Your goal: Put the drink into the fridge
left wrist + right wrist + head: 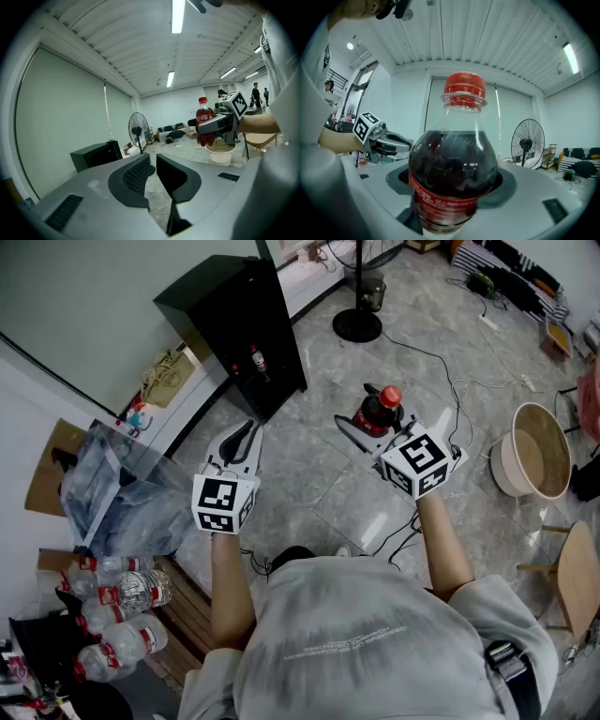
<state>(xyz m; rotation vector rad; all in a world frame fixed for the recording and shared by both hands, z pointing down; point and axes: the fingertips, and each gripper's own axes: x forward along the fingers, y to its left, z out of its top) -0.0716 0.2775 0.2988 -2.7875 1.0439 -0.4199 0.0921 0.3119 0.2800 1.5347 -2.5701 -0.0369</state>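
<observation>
A cola bottle (380,409) with a red cap and red label stands upright between the fingers of my right gripper (370,420), which is shut on its body; it fills the right gripper view (457,178). From the left gripper view the bottle (205,122) hangs in the air at the right. The black mini fridge (239,329) stands on the floor against the wall, ahead and to the left, with a small bottle (255,360) showing at its front. My left gripper (246,432) points towards the fridge (96,154), its pads close together and nothing between them.
A standing fan (357,324) is beyond the fridge, with cables (441,362) trailing over the tiled floor. A round beige tub (539,451) sits at the right, by a wooden stool (572,577). A plastic bag (122,493) and several water bottles (122,601) lie at the left.
</observation>
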